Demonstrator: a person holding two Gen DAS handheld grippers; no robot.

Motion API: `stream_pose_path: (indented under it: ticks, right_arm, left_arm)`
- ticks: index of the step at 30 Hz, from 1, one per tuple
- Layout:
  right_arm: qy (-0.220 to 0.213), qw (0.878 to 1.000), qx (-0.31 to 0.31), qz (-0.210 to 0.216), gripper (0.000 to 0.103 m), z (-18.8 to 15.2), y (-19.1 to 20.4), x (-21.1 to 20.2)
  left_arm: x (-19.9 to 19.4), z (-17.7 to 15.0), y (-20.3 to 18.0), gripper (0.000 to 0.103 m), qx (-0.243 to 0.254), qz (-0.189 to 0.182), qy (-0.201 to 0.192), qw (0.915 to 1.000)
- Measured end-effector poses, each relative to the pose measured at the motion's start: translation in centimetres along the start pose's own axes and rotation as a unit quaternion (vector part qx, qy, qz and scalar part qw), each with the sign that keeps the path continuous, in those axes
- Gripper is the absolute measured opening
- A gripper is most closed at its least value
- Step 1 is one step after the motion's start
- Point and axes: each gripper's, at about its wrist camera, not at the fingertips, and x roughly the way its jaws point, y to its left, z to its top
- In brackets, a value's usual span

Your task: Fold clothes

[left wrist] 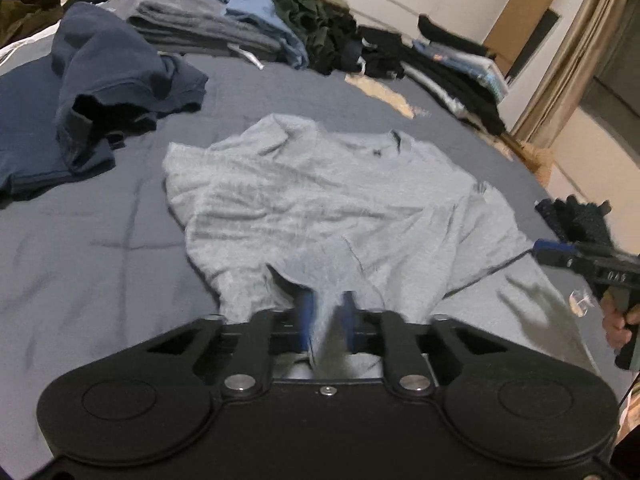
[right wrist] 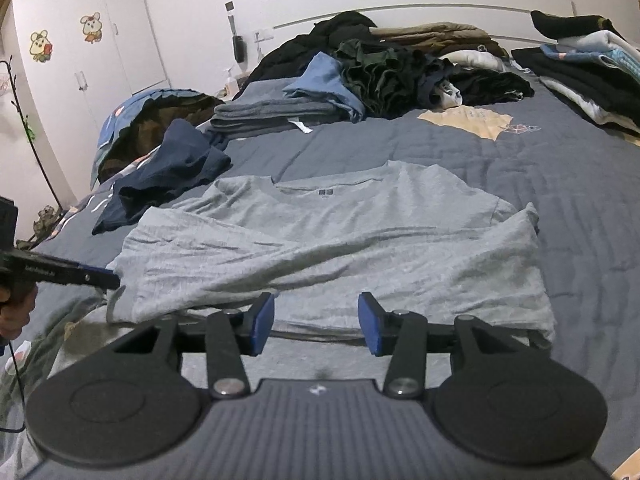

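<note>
A light grey T-shirt [left wrist: 320, 200] lies spread and wrinkled on the blue bedspread [left wrist: 100, 260], collar away from me. My left gripper [left wrist: 328, 308] is shut on a bunched fold of the shirt's near edge, with grey cloth pinched between the blue pads. In the right wrist view the same T-shirt [right wrist: 340, 240] fills the middle. My right gripper [right wrist: 317, 322] stands open over its near hem, pads apart and pressing on nothing. The left gripper [right wrist: 112, 280] shows at the shirt's left edge. The right gripper [left wrist: 540, 250] shows at the shirt's right side, held by a hand.
A crumpled navy garment [right wrist: 168, 176] lies to the left of the shirt. A folded grey stack [right wrist: 276, 114] and a heap of dark clothes [right wrist: 400, 68] sit at the head of the bed. More folded clothes [right wrist: 580, 76] are stacked far right. A white wardrobe [right wrist: 100, 40] stands left.
</note>
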Motion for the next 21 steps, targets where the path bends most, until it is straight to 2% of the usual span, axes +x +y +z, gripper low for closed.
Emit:
stream_pose_path:
  ticks: [4,7,9,13,14,16,18,21]
  right_arm:
    - [0.001,1.0,0.001,0.002,0.046,0.0,0.1,0.0]
    - [0.001,1.0,0.002,0.003,0.046,0.0,0.1,0.1]
    - [0.001,1.0,0.002,0.003,0.046,0.0,0.1,0.0]
    - [0.002,1.0,0.001,0.001,0.046,-0.1,0.1,0.0]
    - [0.002,1.0,0.002,0.001,0.046,-0.1,0.1,0.0]
    - [0.003,1.0,0.003,-0.001,0.046,-0.1,0.0,0.1]
    - [0.003,1.0,0.004,-0.002,0.046,-0.1,0.0,0.1]
    - [0.002,1.0,0.004,-0.003,0.046,-0.1,-0.1,0.1]
  left_arm:
    - [-0.2,0.4,0.3,0.005,-0.016,-0.018,-0.016,0.9996]
    - [0.8,0.4,0.3,0.006,-0.013,0.0,0.003,0.9999]
    - [1.5,0.3,0.4,0.006,-0.017,-0.007,0.016,0.9997]
    - [1.2,0.4,0.2,0.005,-0.01,-0.027,-0.005,0.9996]
    - [0.9,0.8,0.5,0.001,-0.016,-0.025,-0.019,0.9994]
    - [0.5,2.0,1.2,0.001,-0.025,-0.002,-0.045,0.9987]
    - [0.4,3.6,2.3,0.001,-0.044,0.011,-0.061,0.9971]
    - [1.0,5.2,3.0,0.001,-0.047,0.038,-0.07,0.9957]
